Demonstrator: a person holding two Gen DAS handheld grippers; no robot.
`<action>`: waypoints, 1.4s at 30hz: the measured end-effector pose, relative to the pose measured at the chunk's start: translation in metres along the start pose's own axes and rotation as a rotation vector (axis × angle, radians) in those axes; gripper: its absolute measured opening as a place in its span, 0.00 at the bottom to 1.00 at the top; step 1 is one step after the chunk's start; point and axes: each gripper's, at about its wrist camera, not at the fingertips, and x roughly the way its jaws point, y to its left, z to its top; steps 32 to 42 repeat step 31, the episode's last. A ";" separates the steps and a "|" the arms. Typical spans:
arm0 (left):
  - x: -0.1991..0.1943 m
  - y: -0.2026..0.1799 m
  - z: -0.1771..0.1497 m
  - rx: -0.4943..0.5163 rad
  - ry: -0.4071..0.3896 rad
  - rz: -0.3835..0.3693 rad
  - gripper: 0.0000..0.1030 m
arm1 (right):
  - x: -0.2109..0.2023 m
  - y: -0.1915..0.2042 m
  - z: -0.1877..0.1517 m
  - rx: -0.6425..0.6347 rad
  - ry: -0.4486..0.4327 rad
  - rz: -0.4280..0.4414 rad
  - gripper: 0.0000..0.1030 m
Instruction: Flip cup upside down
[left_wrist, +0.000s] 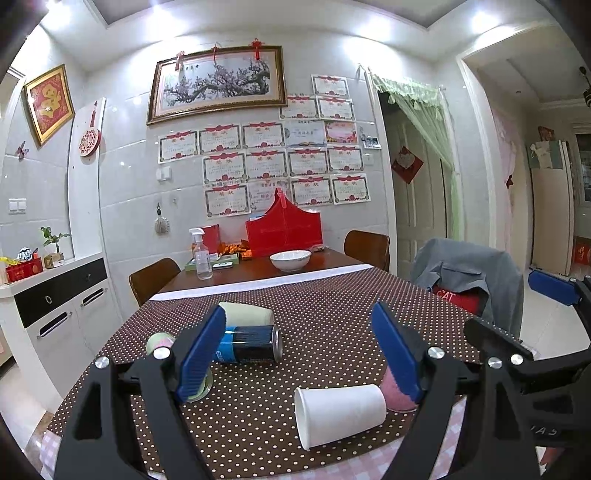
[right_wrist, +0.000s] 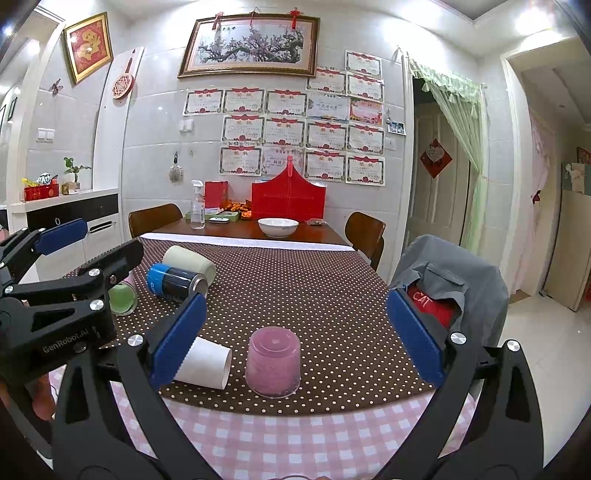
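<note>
- My right gripper (right_wrist: 295, 339) is spread wide and empty; the pink cup (right_wrist: 273, 362) already stands mouth-down between its fingers.
- My left gripper (left_wrist: 299, 354) is wide too, over the white paper cup (left_wrist: 338, 413) lying on its side.
- That cup may roll or crush under a hard pinch.
- The can (left_wrist: 251, 343) nearby could roll if nudged.

The white cup (left_wrist: 338, 413) looks like matt paper. The pink cup (right_wrist: 273, 363) is frosted, translucent plastic. A glossy metal can (right_wrist: 176, 283) lies on the dotted cloth (right_wrist: 314, 295) covering the desk. Each hand-held gripper has ribbed blue pads (left_wrist: 393, 354) on matt black plastic arms with shiny metal screws.
</note>
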 end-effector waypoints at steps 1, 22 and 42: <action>0.002 0.000 0.000 0.002 0.006 0.001 0.77 | 0.001 -0.001 -0.001 -0.001 0.005 -0.002 0.93; 0.034 -0.026 -0.002 0.043 0.068 -0.002 0.77 | 0.023 -0.018 -0.014 0.029 0.056 -0.027 0.93; 0.065 -0.027 -0.005 0.045 0.113 0.001 0.77 | 0.051 -0.040 -0.032 0.065 0.154 -0.129 0.93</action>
